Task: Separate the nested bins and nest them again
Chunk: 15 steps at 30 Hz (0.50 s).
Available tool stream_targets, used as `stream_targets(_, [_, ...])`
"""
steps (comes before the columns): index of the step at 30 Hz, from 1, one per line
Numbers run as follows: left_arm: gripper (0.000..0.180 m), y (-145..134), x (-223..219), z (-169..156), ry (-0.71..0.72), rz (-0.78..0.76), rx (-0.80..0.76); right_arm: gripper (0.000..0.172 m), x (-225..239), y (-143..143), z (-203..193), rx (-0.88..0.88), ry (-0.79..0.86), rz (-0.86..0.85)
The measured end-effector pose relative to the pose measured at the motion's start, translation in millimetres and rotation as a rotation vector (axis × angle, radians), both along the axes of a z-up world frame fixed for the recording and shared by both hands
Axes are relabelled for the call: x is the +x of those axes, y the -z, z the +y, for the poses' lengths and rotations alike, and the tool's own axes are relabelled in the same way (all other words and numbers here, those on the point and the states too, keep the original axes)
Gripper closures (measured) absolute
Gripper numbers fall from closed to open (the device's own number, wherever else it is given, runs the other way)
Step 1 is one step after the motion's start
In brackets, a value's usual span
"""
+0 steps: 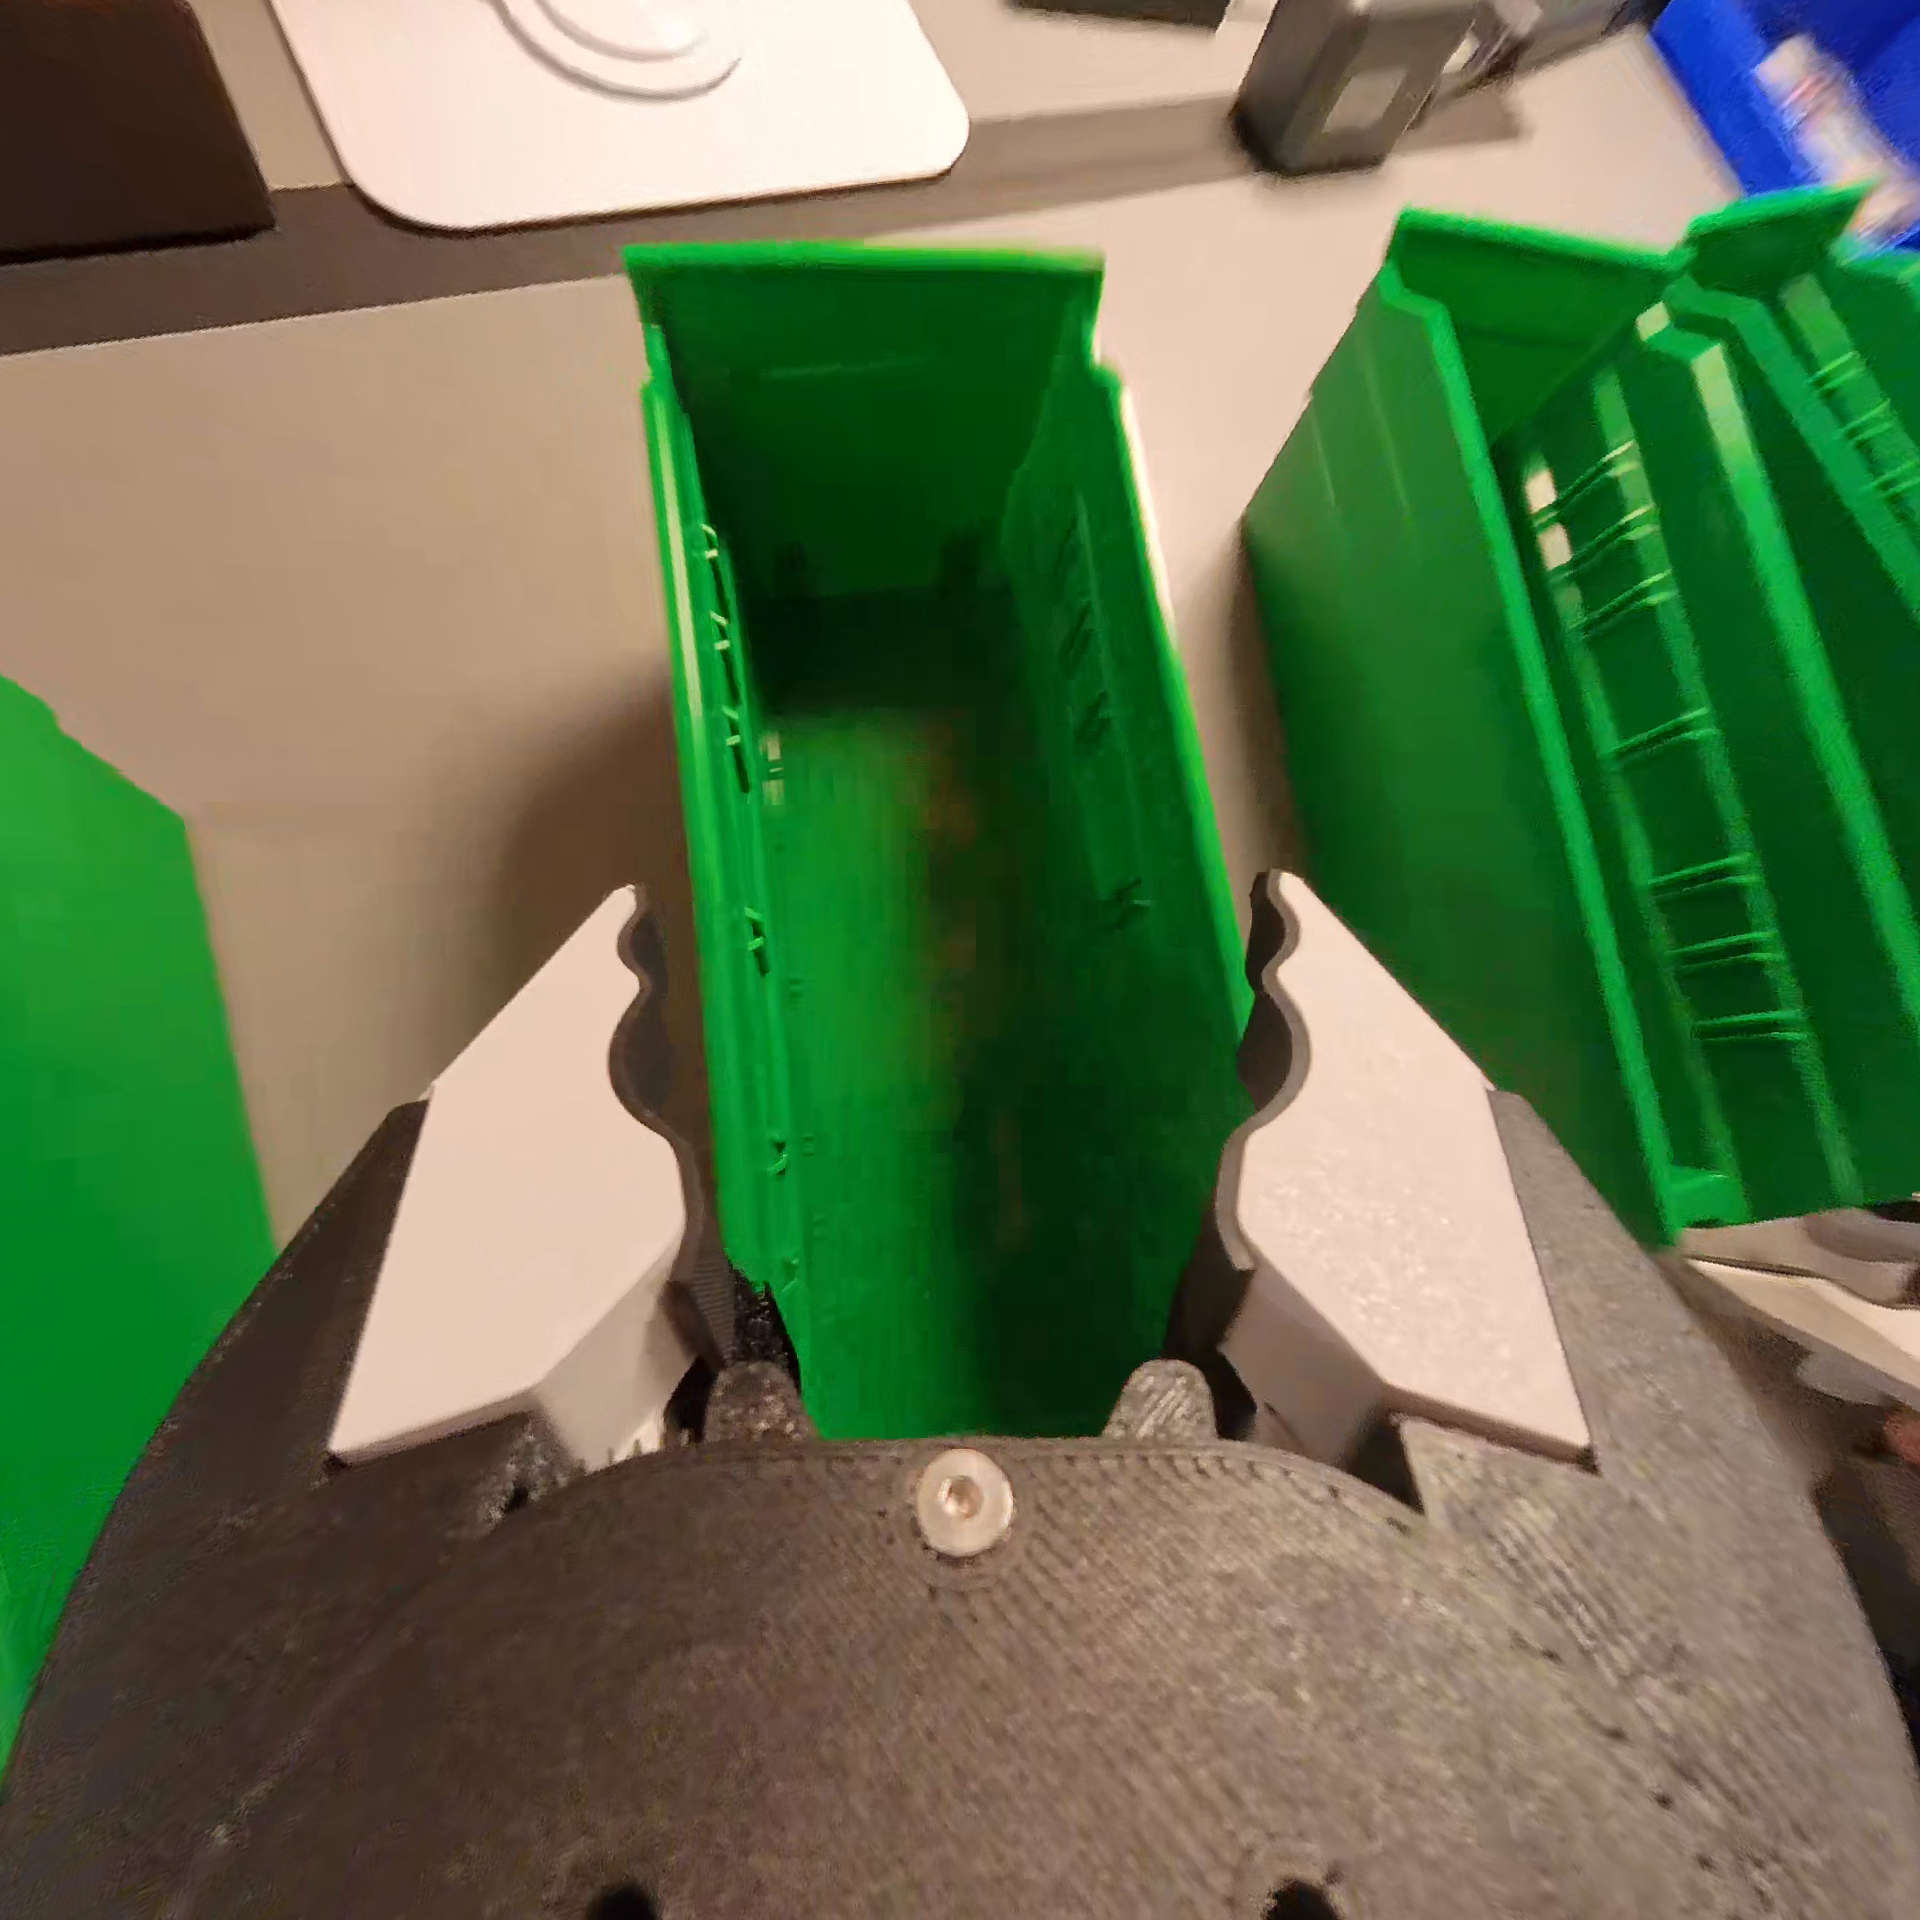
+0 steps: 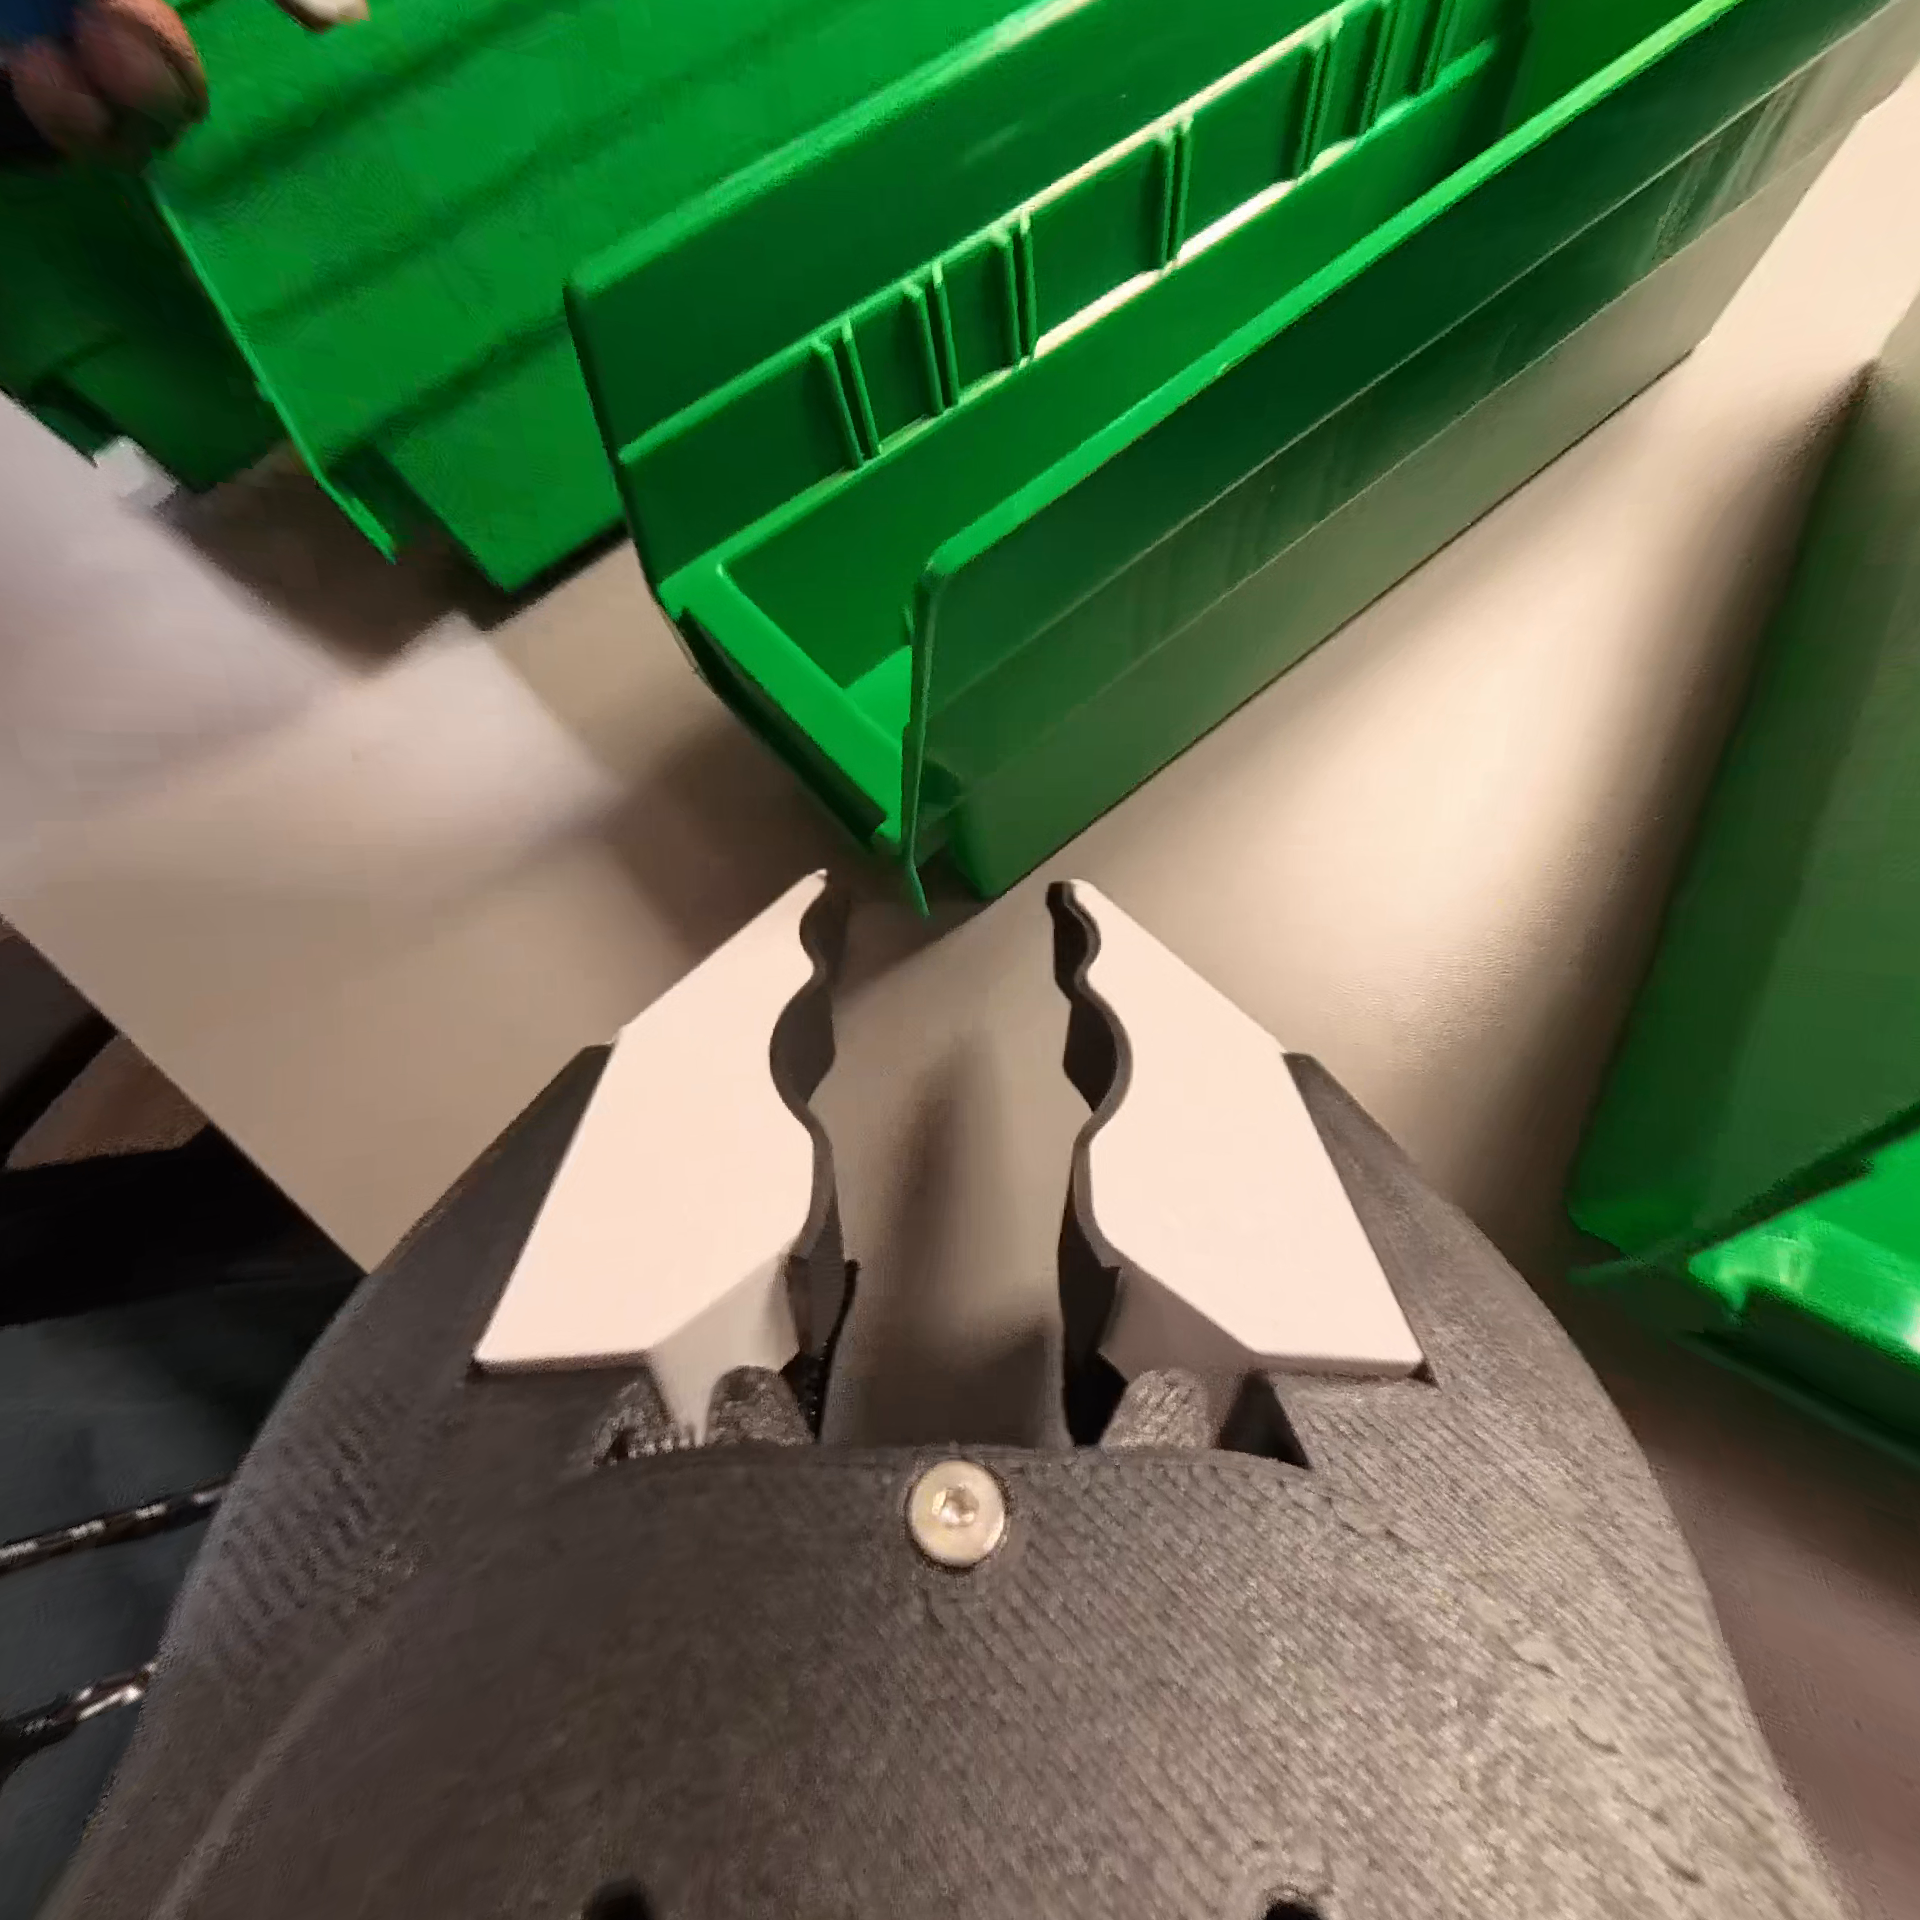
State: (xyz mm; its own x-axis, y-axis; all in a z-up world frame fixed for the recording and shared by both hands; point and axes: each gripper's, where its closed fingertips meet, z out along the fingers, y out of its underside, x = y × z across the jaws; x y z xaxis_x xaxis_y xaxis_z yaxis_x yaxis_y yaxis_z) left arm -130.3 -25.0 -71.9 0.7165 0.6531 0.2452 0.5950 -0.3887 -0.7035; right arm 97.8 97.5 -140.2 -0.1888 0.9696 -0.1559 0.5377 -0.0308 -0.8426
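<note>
Bins of green plastic are seen on a beige bench [image 1: 312, 540] in both wrist views. In the left wrist view, a long narrow green bin [image 1: 935, 831] is held lengthwise between the jaws of the left gripper [image 1: 951, 1039], its open side turned to the camera. The right pad is seen touching the right wall of this bin, low near the pad's base; on the left side a thin dark gap is visible near the fingertip, and lower the contact cannot be told because of blur. The jaws are set wide, at the width of the bin. To the right of it, a second green bin [image 1: 1558, 727] is seen tilted, with ribs on its side wall. At the left edge a part of a third green bin [image 1: 94, 1039] is visible. Far on the bench, a white pad [image 1: 623, 94] and a grey box [image 1: 1340, 94] are placed.

In the right wrist view, the right gripper [image 2: 940, 894] is seen with its jaws apart and nothing between them. Its fingertips are just near the corner of a green bin [image 2: 1143, 499], without touching it. Another green bin [image 2: 1787, 883] lies to the right.
</note>
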Motion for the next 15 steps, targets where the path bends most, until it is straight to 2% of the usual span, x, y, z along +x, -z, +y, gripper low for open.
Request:
stream_targets(1, [0.069,-7.4,5.0,0.3,0.002,-0.007,0.06,0.128,-0.7,-5.1,1.3,0.002,0.018,0.027])
stream_targets(5, [0.069,-32.4,27.4,-25.2,0.008,0.074,0.212,0.114,-11.5,-26.8,8.6,-0.004,0.101,0.136])
stream_targets(8, [0.074,-23.3,40.1,-65.6,-0.026,0.163,0.218,0.116,-22.4,-41.1,12.2,0.022,0.13,0.221])
stream_targets(10, [0.078,-10.1,48.9,-86.4,-0.034,0.185,0.236,0.134,-28.2,-44.9,15.6,0.063,0.144,0.248])
stream_targets(11, [0.087,-6.0,56.4,-90.8,-0.012,0.197,0.254,0.141,-31.0,-44.6,16.4,0.078,0.144,0.252])
stream_targets(15, [0.088,13.6,74.4,-92.5,0.014,0.25,0.231,0.149,-40.1,-44.2,22.7,0.18,0.146,0.254])
